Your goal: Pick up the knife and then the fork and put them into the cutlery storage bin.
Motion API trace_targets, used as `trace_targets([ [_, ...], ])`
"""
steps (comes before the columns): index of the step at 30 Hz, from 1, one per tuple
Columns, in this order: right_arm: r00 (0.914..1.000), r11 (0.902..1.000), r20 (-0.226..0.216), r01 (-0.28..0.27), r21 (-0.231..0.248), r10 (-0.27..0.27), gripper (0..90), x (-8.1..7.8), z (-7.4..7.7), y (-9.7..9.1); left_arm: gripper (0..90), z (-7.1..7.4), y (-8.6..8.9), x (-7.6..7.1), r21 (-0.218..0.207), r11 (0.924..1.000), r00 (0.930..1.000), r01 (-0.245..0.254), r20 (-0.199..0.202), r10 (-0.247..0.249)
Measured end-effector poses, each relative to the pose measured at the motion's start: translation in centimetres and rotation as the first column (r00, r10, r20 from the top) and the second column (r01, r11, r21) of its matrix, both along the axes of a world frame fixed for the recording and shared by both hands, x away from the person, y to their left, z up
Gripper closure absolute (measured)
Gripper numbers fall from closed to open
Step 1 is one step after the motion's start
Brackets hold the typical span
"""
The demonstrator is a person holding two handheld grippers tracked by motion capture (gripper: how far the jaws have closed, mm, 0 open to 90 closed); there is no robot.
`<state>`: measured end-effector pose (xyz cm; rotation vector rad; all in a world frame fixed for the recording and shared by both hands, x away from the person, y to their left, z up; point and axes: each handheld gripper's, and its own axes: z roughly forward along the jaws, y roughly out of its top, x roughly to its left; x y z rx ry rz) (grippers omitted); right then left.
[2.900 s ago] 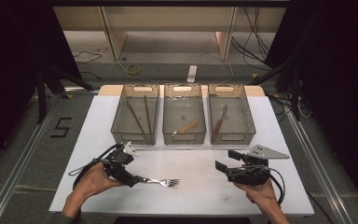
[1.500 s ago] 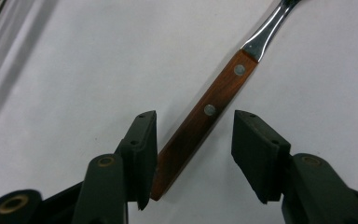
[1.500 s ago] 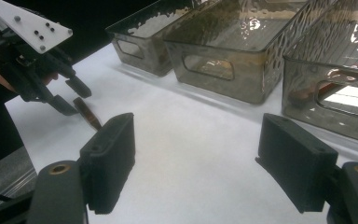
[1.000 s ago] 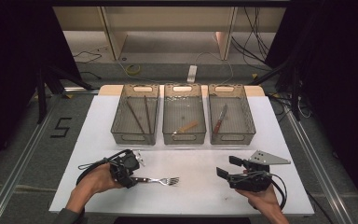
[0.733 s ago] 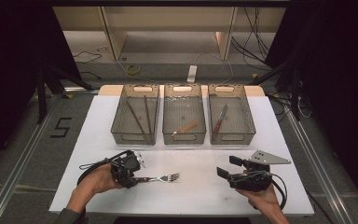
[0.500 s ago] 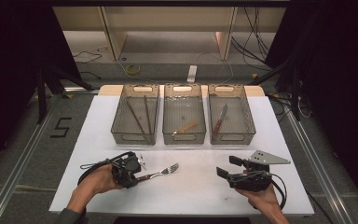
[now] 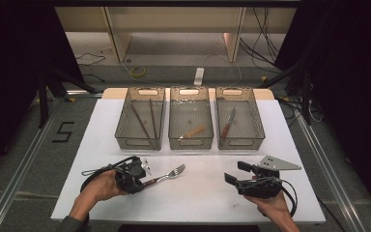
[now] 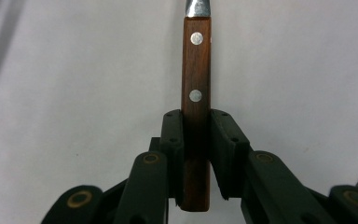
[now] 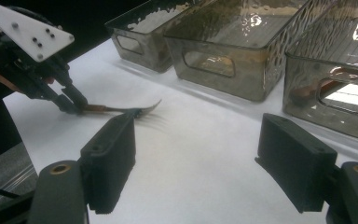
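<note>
A fork [image 7: 166, 175] with a brown wooden riveted handle [image 8: 196, 93] sits between the pads of my left gripper [image 7: 142, 181], near the front left of the white table [image 7: 198, 198]. The jaws have just been closing and now press on the handle from both sides. The tines point toward the bins and are raised off the table, as the fork [image 9: 130, 111] appears in the right gripper view. My right gripper [image 7: 236, 172] rests at the front right, its jaws wide apart with nothing between them [image 9: 200, 154].
Three clear bins stand in a row at the back. The left bin [image 7: 141, 140] holds two dark sticks, the middle bin [image 7: 191, 141] a small wooden piece, and the right bin [image 7: 240, 140] a knife. A cable loops beside my left hand [image 7: 89, 176].
My left gripper's jaws have shut on the fork's handle. The fork's tines swung from flat and pointing right to raised and pointing toward the bins. Both hands stayed in place.
</note>
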<state>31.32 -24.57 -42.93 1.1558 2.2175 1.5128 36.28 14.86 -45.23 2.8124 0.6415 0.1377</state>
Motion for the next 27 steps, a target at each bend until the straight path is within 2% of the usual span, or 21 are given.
trace_targets([
  [4, 1.0000, 1.0000, 0.000, -0.001, 0.002, 0.001, 28.2, 0.0, 0.0, 0.1, 75.5, 0.7, 0.1, 0.0, -0.055, 0.9984, 0.9996, -0.014, 0.022, 0.015],
  [7, 1.0000, 1.0000, -0.002, 0.000, 0.004, 0.000, 28.2, 0.0, 0.0, 0.1, 75.4, 1.2, -0.1, 0.0, -0.105, 0.9936, 0.9984, -0.043, 0.031, 0.046],
  [10, 1.0000, 1.0000, 0.001, 0.002, 0.005, -0.002, 28.2, 0.0, 0.0, 0.1, 75.4, 1.6, -0.2, 0.1, -0.156, 0.9861, 0.9971, -0.058, 0.041, 0.065],
  [13, 1.0000, 1.0000, 0.007, 0.001, 0.005, -0.001, 28.2, 0.0, 0.0, 0.2, 75.4, 1.8, -0.2, 0.2, -0.187, 0.9794, 0.9950, -0.076, 0.049, 0.087],
  [15, 1.0000, 1.0000, 0.004, 0.001, 0.008, -0.001, 28.2, 0.0, 0.1, 0.2, 75.4, 1.9, -0.2, 0.2, -0.202, 0.9752, 0.9917, -0.090, 0.071, 0.107],
  [17, 1.0000, 0.9999, 0.000, 0.004, 0.011, -0.004, 28.2, 0.0, 0.1, 0.2, 75.4, 2.1, -0.5, 0.2, -0.228, 0.9675, 0.9860, -0.110, 0.098, 0.135],
  [19, 1.0000, 0.9998, -0.002, 0.002, 0.017, -0.002, 28.2, 0.1, 0.1, 0.2, 75.4, 2.4, -0.8, 0.1, -0.264, 0.9572, 0.9816, -0.118, 0.115, 0.153],
  [24, 1.0000, 0.9995, -0.005, 0.004, 0.032, -0.004, 28.2, 0.2, 0.3, 0.6, 75.4, 3.3, -1.7, -0.1, -0.382, 0.9129, 0.9705, -0.145, 0.125, 0.206],
  [25, 1.0000, 0.9994, -0.006, 0.007, 0.034, -0.007, 28.2, 0.3, 0.4, 0.7, 75.4, 3.4, -1.9, -0.1, -0.415, 0.8946, 0.9648, -0.166, 0.119, 0.235],
  [26, 0.9999, 0.9990, -0.011, 0.008, 0.043, -0.007, 28.2, 0.4, 0.5, 0.9, 75.4, 3.6, -2.1, 0.0, -0.435, 0.8839, 0.9665, -0.172, 0.099, 0.237],
  [27, 0.9999, 0.9987, -0.011, 0.010, 0.051, -0.010, 28.3, 0.5, 0.6, 1.0, 75.4, 3.7, -2.4, 0.0, -0.441, 0.8826, 0.9689, -0.164, 0.096, 0.228],
])
